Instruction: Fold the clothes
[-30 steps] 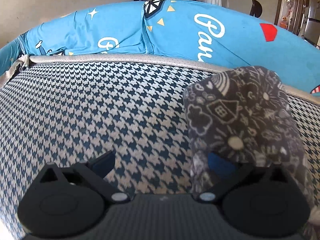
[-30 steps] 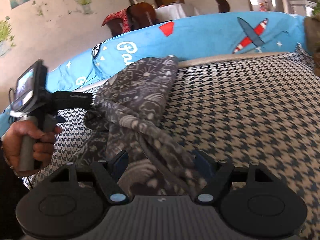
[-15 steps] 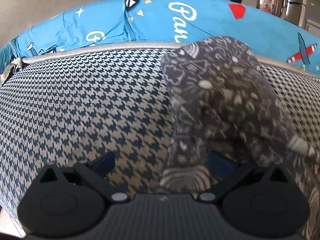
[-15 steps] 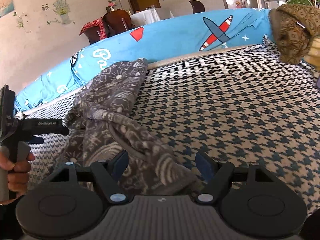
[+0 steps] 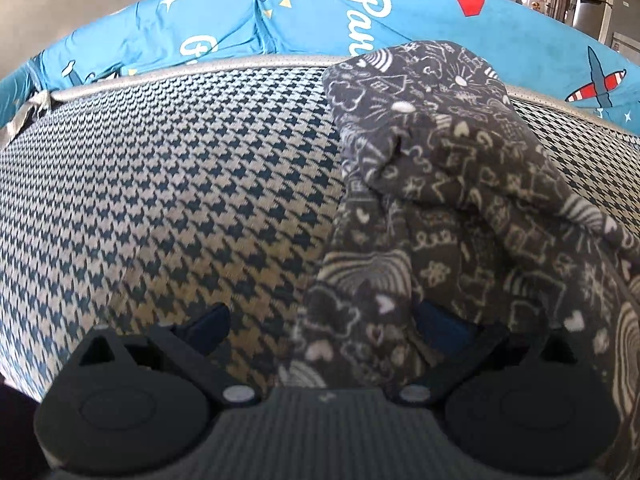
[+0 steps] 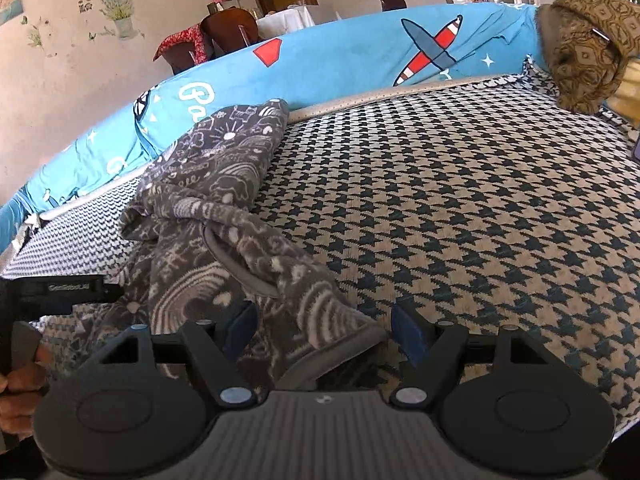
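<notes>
A dark grey garment with white doodle print (image 5: 448, 168) lies bunched on the houndstooth sofa seat (image 5: 168, 184). My left gripper (image 5: 324, 332) is open at the garment's near end; the cloth covers its right finger (image 5: 440, 330), while its left finger (image 5: 208, 328) stands over bare seat. In the right wrist view the same garment (image 6: 224, 208) runs from the backrest toward me, and its hem lies between the wide-apart fingers of my open right gripper (image 6: 324, 328). The left gripper body (image 6: 60, 290) and the hand holding it (image 6: 18, 380) show at the left edge.
A blue backrest cover with plane and letter prints (image 6: 360, 52) runs behind the seat. A brown patterned cushion (image 6: 588, 48) sits at the far right corner. Houndstooth seat (image 6: 480, 220) stretches right of the garment. Chairs and a table (image 6: 232, 28) stand beyond the sofa.
The garment has come nearer and lower in both views, its hem now between the right fingers. In the right view the left gripper has dropped toward the lower left edge.
</notes>
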The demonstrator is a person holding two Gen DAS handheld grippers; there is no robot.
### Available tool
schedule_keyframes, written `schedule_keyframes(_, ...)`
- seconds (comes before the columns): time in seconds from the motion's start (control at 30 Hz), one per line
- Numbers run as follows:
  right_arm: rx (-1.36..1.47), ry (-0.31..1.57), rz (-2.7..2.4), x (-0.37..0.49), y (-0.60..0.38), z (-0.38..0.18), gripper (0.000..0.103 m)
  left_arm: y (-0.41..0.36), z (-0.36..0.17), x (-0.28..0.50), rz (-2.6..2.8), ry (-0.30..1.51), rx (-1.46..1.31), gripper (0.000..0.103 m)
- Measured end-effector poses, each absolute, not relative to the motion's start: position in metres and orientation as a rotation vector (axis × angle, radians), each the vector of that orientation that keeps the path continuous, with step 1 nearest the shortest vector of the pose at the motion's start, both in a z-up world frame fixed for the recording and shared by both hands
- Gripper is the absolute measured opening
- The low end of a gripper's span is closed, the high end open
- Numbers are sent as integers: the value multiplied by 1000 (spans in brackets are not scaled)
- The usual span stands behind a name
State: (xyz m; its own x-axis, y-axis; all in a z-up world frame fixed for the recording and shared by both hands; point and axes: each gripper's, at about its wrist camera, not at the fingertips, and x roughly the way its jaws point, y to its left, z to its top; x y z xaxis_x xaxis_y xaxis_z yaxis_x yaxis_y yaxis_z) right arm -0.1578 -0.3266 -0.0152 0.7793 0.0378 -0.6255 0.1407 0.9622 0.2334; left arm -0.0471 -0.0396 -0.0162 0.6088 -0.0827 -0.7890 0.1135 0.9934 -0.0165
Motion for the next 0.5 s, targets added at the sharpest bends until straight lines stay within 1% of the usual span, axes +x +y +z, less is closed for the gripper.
schedule_keyframes(0.07,266,675,-56,-156,-325,-18,74,-37,-17,-47,-115,915,17,103)
schedule_keyframes(0.17,253,668,-51,-153,-322,-21,67,-37,-19,-47,-114,918,11,103)
schedule_keyframes(0.23,247,662,-42,-152,-321,-23,56,-36,-20,-47,-114,919,8,103)
schedule_keyframes(0.27,245,659,-36,-152,-320,-23,52,-36,-20,-47,-114,920,6,103)
schedule_keyframes(0.33,241,654,-24,-152,-319,-24,41,-37,-21,-48,-113,918,9,103)
schedule_keyframes(0.37,235,651,-16,-152,-318,-24,37,-37,-21,-48,-112,917,14,103)
schedule_keyframes(0.43,228,640,-3,-155,-315,-22,25,-37,-22,-48,-113,915,16,103)
schedule_keyframes(0.5,221,629,9,-157,-313,-20,19,-36,-22,-48,-113,916,7,103)
